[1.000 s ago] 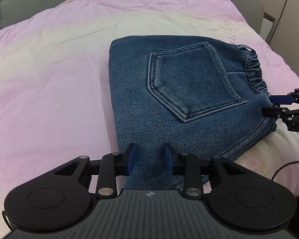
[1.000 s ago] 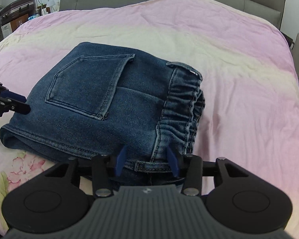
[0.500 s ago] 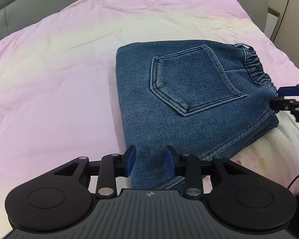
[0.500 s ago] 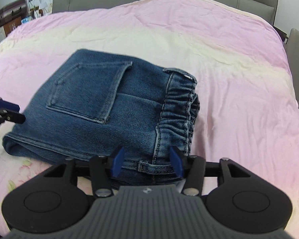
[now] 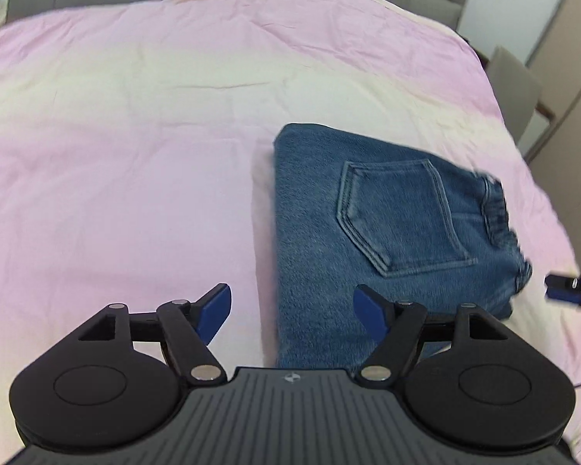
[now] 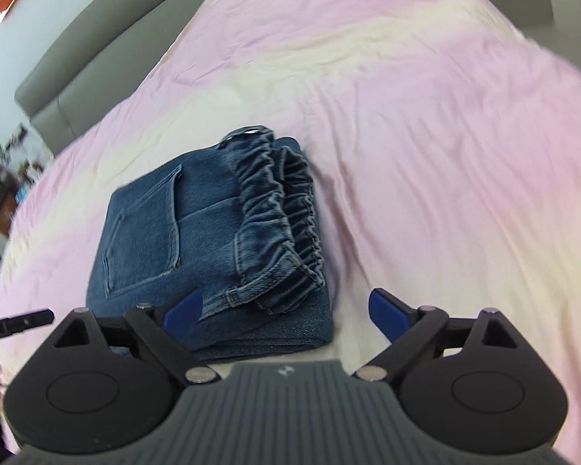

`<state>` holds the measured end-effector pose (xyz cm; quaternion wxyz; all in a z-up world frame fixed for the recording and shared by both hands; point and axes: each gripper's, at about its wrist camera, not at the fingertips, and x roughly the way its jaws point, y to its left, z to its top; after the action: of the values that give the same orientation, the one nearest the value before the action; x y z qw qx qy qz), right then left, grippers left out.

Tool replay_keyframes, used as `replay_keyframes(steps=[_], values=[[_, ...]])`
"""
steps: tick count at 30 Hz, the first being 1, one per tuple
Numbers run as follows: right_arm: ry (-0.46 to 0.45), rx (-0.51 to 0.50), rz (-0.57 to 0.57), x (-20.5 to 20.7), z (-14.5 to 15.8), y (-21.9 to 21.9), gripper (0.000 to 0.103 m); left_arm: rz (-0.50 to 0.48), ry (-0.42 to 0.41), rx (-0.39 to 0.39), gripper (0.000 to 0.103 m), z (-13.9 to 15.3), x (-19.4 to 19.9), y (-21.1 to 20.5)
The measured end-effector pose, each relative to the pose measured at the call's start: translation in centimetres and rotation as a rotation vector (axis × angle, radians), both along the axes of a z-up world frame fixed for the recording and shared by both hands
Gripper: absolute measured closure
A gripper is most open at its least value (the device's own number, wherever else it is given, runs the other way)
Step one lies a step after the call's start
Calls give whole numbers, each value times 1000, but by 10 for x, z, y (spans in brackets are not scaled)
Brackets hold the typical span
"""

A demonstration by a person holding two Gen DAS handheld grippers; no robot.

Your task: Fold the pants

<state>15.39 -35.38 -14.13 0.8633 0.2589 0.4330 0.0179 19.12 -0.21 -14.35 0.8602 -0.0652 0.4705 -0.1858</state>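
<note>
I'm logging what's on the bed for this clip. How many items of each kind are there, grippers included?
Folded denim pants: 1
Grippers, both with jaws wide open and just opened, gripping nothing: 2 (left gripper, right gripper)
Pink and cream bedsheet: 1
Total: 4

Pink-sheeted bed, grey headboard
</note>
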Motion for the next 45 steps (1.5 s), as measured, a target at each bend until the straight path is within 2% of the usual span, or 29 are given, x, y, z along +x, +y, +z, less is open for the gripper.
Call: replay_keyframes(steps=[4,8,12,19,20,21,22,23,24,25,30,33,36,40,45], values=[[15,121,-30,7,-20,-12,13,30,28,-76,17,-17,18,7],[32,249,-59,18,-45,-19,13,53,109,-178,17,-41,38,9],[33,356,-65,26,-71,-26,19,60,152,-216,17,-59,54,5],[34,418,-19,41,-91,-28,22,54,173,-285,14,-81,71,0],[31,422,-14,43,-92,-27,26,52,168,-284,14,-83,72,-1],[28,426,-10,46,-95,-26,30,49,164,-286,19,-84,72,-3],[28,426,-11,47,-96,-26,31,49,161,-286,22,-84,72,-3],[28,421,-11,48,-96,-24,33,47,159,-291,33,-83,71,-4],[29,412,-9,48,-95,-23,35,34,166,-313,55,-82,71,-4],[28,402,-6,45,-91,-24,36,36,176,-329,55,-80,70,-4],[11,327,18,37,-61,-15,50,25,131,-250,67,-58,62,-13],[-12,291,30,33,-37,-8,53,11,113,-248,70,-42,55,-9],[-28,277,51,26,-13,4,54,1,88,-212,72,-25,45,-3],[-59,245,108,21,18,31,55,28,80,-223,73,-8,32,25],[-79,256,170,26,40,75,55,70,46,-203,74,20,16,74]])
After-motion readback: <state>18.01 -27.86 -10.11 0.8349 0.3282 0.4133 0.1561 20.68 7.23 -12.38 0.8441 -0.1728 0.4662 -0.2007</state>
